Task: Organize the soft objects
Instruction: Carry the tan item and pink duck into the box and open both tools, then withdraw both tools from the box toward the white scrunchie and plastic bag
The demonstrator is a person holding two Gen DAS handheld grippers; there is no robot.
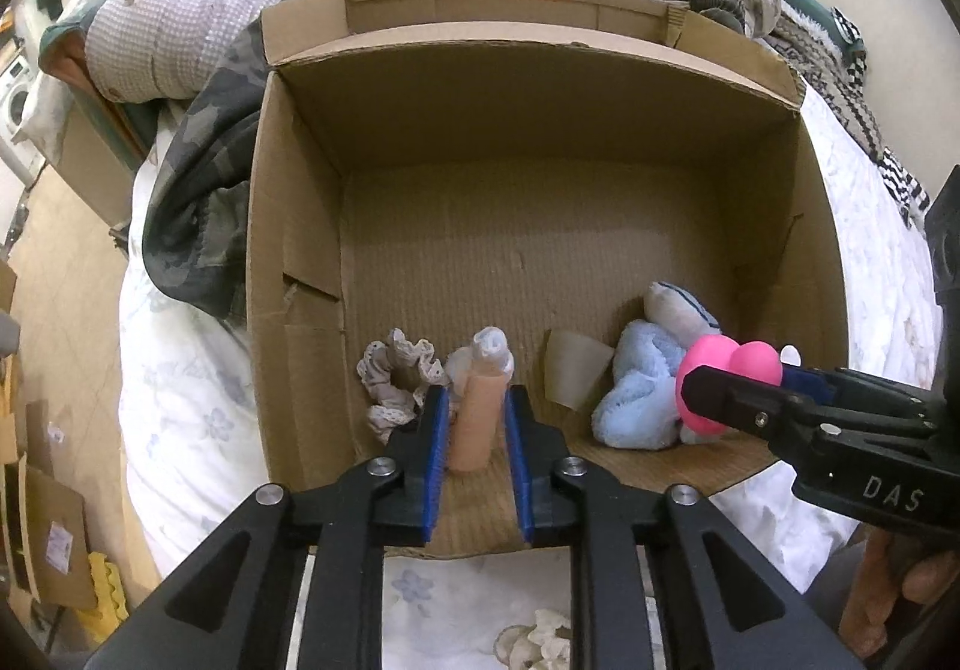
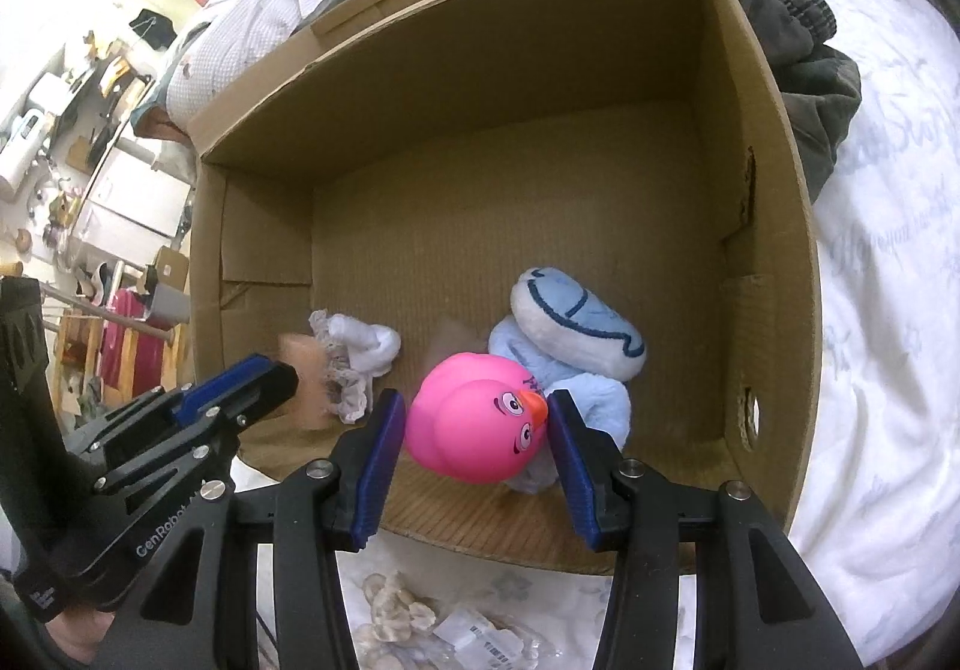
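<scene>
An open cardboard box stands on a bed. My left gripper is over the box's near edge; a beige soft tube stands between its blue pads with small gaps either side. My right gripper is shut on a pink rubber duck over the box's near right part; it also shows in the left wrist view. In the box lie a white lace scrunchie, a light blue cloth and a white and blue plush.
Rumpled bedding and grey clothes lie behind and left of the box. A white floral sheet spreads to the right. A small beige item and packets lie before the box. The floor and cardboard pieces are at left.
</scene>
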